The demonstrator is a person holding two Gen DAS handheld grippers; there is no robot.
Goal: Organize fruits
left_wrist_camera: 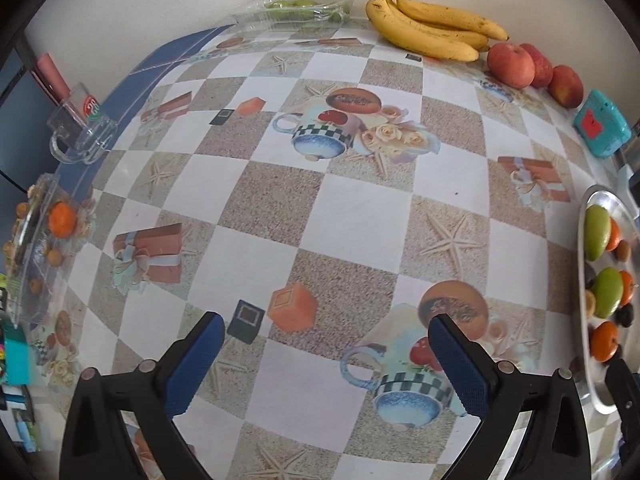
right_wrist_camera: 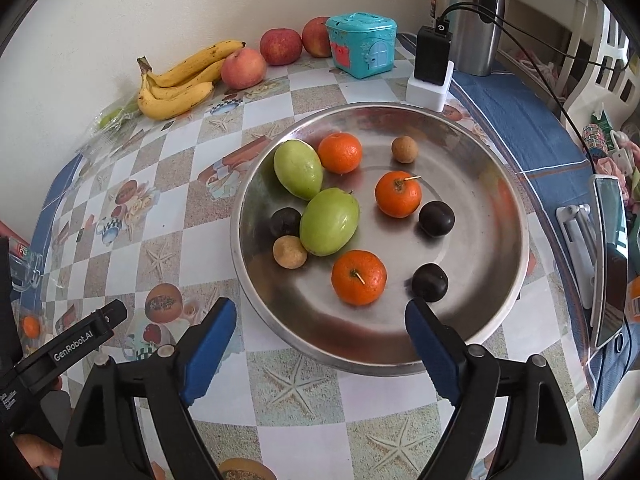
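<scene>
A steel bowl (right_wrist_camera: 472, 184) on the checkered table holds two green fruits (right_wrist_camera: 329, 222), three tangerines (right_wrist_camera: 359, 277), three dark plums (right_wrist_camera: 429, 282) and two small brown fruits (right_wrist_camera: 289, 252). My right gripper (right_wrist_camera: 320, 320) is open and empty at the bowl's near rim. My left gripper (left_wrist_camera: 324, 340) is open and empty over the bare tablecloth; the bowl (left_wrist_camera: 600, 392) is at its right. Bananas (left_wrist_camera: 428, 24) and three apples (left_wrist_camera: 512, 65) lie by the wall. A clear tray (left_wrist_camera: 28, 248) at the left holds a tangerine (left_wrist_camera: 63, 220).
A teal toy house (right_wrist_camera: 362, 44), a charger on a white block (right_wrist_camera: 430, 68) and a steel kettle (right_wrist_camera: 468, 16) stand behind the bowl. A phone on a stand (right_wrist_camera: 608, 260) is at the right. A glass mug (left_wrist_camera: 80, 128) and a clear box of green fruit (left_wrist_camera: 296, 8) sit farther off.
</scene>
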